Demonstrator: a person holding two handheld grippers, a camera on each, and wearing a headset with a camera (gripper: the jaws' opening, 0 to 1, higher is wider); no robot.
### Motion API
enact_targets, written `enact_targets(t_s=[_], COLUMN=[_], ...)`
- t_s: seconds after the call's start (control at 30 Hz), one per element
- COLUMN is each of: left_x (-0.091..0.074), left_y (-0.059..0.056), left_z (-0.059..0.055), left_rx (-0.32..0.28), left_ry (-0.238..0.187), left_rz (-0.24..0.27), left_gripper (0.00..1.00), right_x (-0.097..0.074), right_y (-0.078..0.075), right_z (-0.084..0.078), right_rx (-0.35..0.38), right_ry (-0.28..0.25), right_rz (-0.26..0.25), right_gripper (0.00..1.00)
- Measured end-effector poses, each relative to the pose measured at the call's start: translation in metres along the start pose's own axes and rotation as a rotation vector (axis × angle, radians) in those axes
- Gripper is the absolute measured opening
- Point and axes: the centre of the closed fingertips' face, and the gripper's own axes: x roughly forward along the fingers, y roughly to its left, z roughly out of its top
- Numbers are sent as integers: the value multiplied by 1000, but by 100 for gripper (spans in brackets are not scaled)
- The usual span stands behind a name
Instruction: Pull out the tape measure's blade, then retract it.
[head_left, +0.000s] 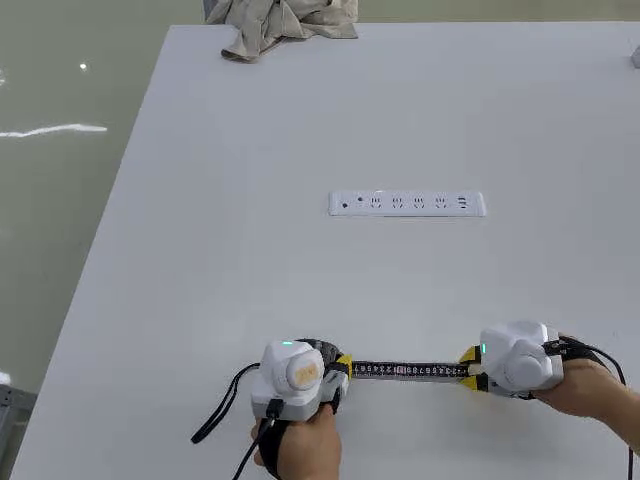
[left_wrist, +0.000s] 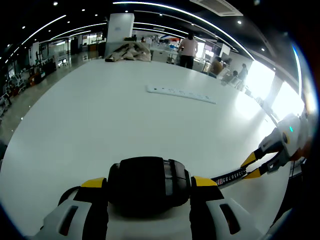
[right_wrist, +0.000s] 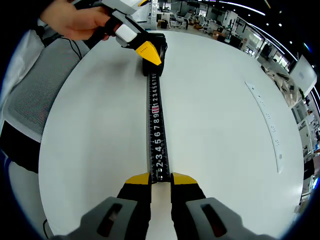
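While black case (left_wrist: 150, 182) clamped, blade (right_wrist: 156, 135) shows white numerals.

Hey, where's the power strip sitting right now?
In the head view the power strip lies flat mid-table, beyond the pulled-out blade and nearer than the crumpled cloth at the far edge.

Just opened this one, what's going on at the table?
A person is working with two handheld grippers. The left gripper is shut on the black tape measure, holding its case down on the white table. The right gripper pinches the tip of the blade, which is drawn out flat between them. A power strip lies farther back.
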Motion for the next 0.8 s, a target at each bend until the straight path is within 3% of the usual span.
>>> enact_targets(t_s=[0.8], left_x=[-1], left_y=[0], left_z=[1], left_rx=[-1], left_ry=[6], left_rz=[-1], left_gripper=[64], right_x=[13], right_y=[1], right_z=[24], right_rx=[-6], right_ry=[-30], right_rz=[6], right_gripper=[14])
